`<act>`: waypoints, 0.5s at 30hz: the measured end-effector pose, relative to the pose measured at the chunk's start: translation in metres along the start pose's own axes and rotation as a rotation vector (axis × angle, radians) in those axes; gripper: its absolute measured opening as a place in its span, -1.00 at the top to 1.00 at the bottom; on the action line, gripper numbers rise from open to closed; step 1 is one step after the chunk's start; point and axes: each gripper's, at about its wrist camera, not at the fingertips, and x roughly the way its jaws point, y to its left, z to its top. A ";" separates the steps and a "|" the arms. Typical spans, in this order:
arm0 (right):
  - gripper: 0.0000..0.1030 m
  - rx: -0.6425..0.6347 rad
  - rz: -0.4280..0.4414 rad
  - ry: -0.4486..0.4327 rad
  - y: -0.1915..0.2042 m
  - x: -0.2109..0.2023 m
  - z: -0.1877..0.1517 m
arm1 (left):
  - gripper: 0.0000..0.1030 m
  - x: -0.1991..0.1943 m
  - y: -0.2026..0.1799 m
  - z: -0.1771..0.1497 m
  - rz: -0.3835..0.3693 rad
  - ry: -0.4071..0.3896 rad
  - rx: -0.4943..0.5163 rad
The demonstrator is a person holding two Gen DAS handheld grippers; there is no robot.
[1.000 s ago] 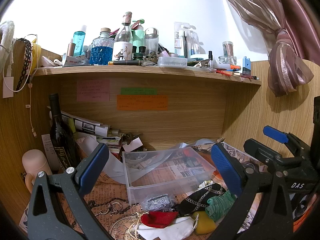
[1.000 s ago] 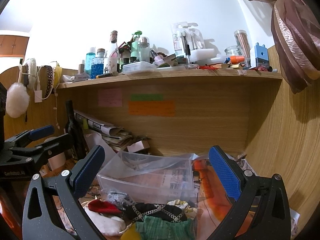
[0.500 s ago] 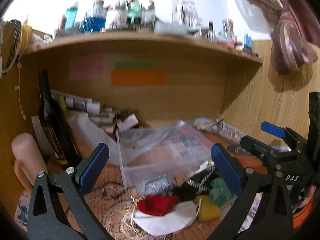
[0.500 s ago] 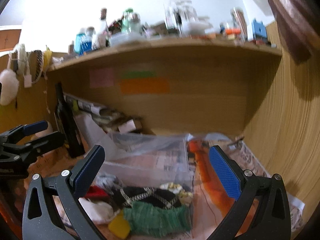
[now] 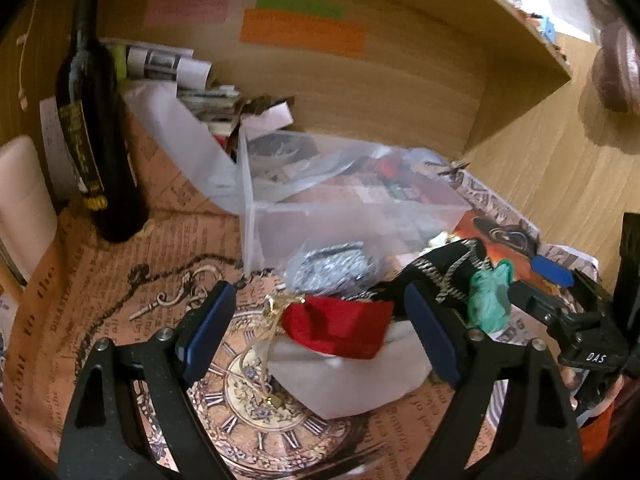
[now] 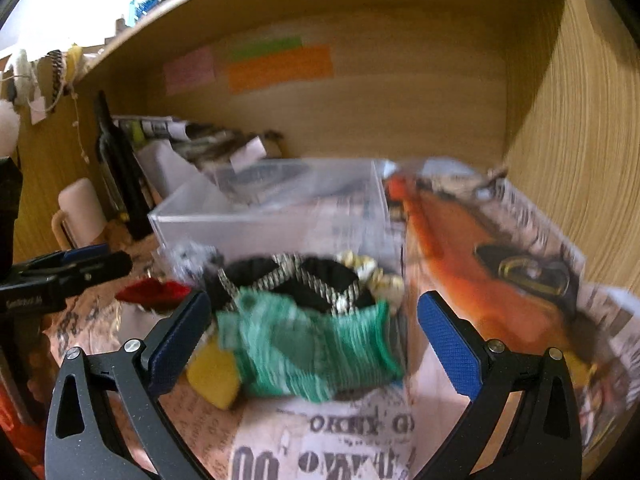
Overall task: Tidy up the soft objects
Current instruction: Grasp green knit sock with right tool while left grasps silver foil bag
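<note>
Both claws gape wide and empty, the left claw (image 5: 316, 332) framing the red cloth (image 5: 340, 330) at lower centre, the right claw (image 6: 314, 338) framing the green cloth (image 6: 308, 352), seemingly lined up for pickup.

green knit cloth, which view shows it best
The right wrist view: the green knit cloth lies large and whole between the open right gripper's fingers, though motion-blurred. The left wrist view shows only a small bunched edge of it, beside the black chain-trimmed piece.
</note>
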 end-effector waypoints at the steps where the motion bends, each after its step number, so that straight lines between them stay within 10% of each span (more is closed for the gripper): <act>1: -0.99 0.010 0.002 0.017 -0.003 0.003 -0.003 | -0.66 0.002 0.001 0.000 0.003 0.008 -0.002; 15: -0.28 0.098 0.083 0.125 -0.027 0.027 -0.019 | -0.39 0.068 0.007 0.020 -0.016 0.159 -0.021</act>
